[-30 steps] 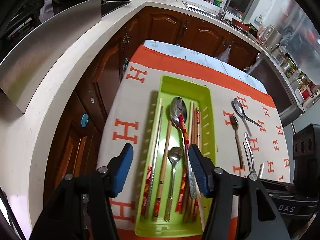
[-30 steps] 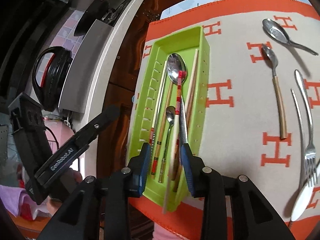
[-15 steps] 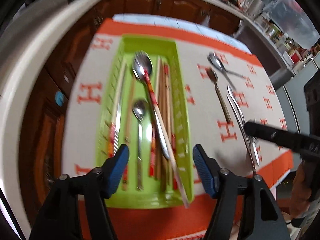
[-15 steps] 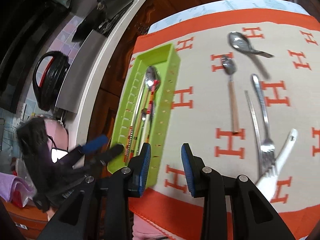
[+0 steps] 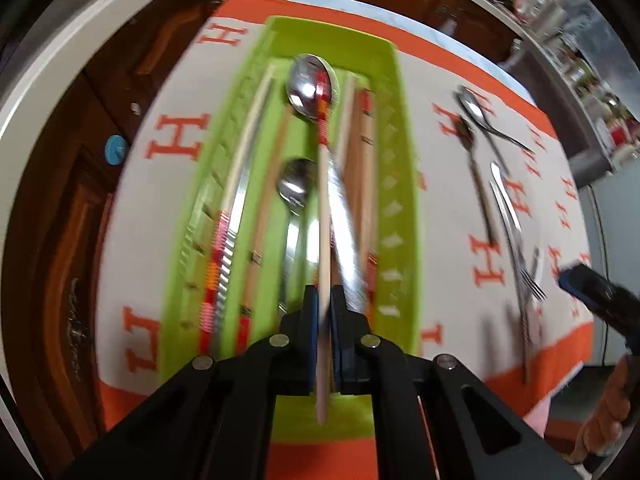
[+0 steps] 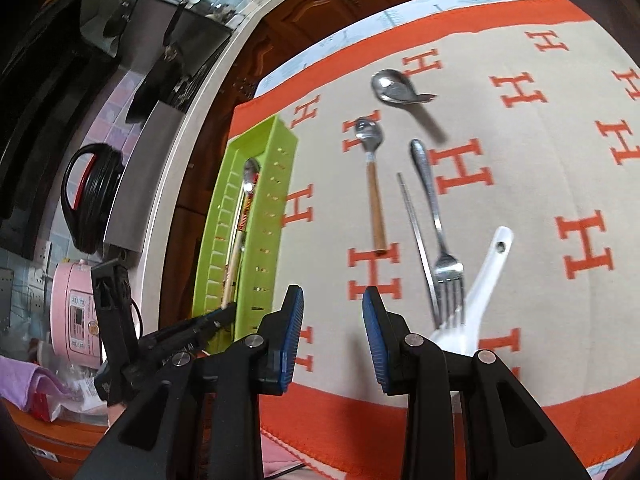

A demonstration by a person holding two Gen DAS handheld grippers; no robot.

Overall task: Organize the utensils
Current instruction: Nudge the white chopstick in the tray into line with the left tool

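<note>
A green utensil tray (image 5: pixel 400 168) (image 6: pixel 276 184) lies on an orange and beige cloth and holds chopsticks and spoons. My left gripper (image 5: pixel 325 300) is shut on a pale chopstick (image 5: pixel 324 240) with a red patterned tip that lies in the tray over a large spoon (image 5: pixel 306 86). My right gripper (image 6: pixel 332 332) is open and empty above the cloth, right of the tray. On the cloth lie a wide metal spoon (image 6: pixel 394 86), a wooden-handled spoon (image 6: pixel 374 184), a fork (image 6: pixel 438 240), a metal chopstick (image 6: pixel 416 236) and a white spoon (image 6: pixel 480 288).
A white counter (image 5: pixel 60 60) curves around the table's left side over brown cabinets (image 5: pixel 52 216). A pink rice cooker (image 6: pixel 76 308) and a black pot (image 6: pixel 90 200) stand at the left in the right wrist view.
My left gripper has closed on the pale chopstick at the tray's near end. My right gripper has moved right, away from the tray, toward the loose cutlery.
</note>
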